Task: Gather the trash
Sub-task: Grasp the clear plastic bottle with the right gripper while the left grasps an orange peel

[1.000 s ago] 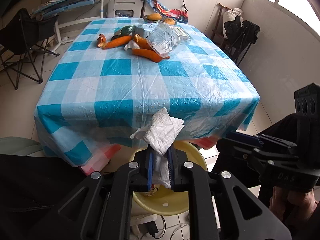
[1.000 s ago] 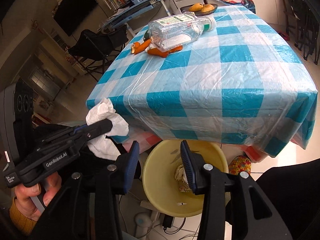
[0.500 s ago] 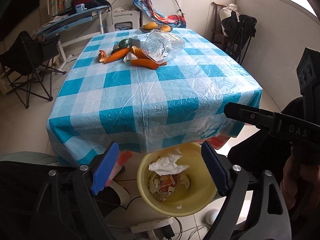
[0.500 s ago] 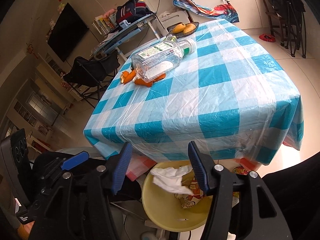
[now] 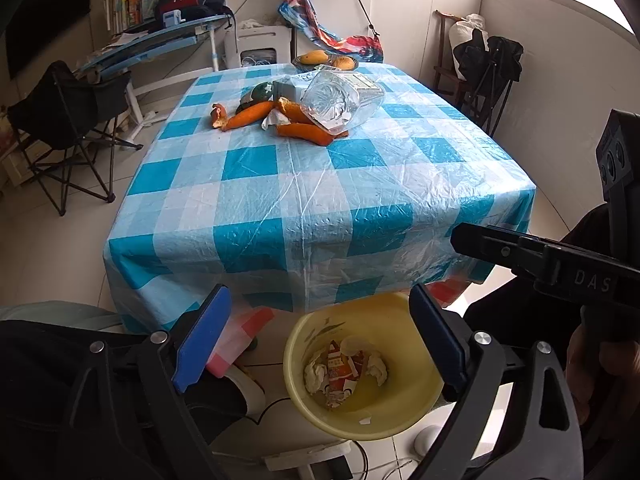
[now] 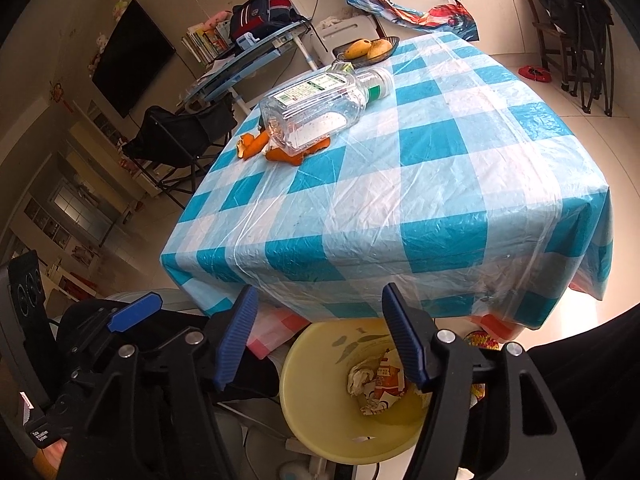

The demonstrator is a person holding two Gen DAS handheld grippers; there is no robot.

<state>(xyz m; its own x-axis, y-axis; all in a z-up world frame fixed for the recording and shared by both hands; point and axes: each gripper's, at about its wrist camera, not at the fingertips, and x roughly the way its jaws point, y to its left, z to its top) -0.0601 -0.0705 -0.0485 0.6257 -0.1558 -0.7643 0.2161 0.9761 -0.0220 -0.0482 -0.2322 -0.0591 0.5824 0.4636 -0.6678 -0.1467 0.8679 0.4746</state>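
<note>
One checked worktop fills mid-frame, with the plastic bottle and orange peels upper centre. Below, crumpled trash lies in the yellow bin. Both the left hand-held gripper and the right hand-held gripper are spreading, empty.

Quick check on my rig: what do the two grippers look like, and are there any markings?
Both are black plastic, with angular linkage arms, silver pivot bolts and ribbed blue pads. The left gripper shows small white lettering on its side in the right wrist view. The right gripper reads "DAS" in the left wrist view. No cables on them show.
</note>
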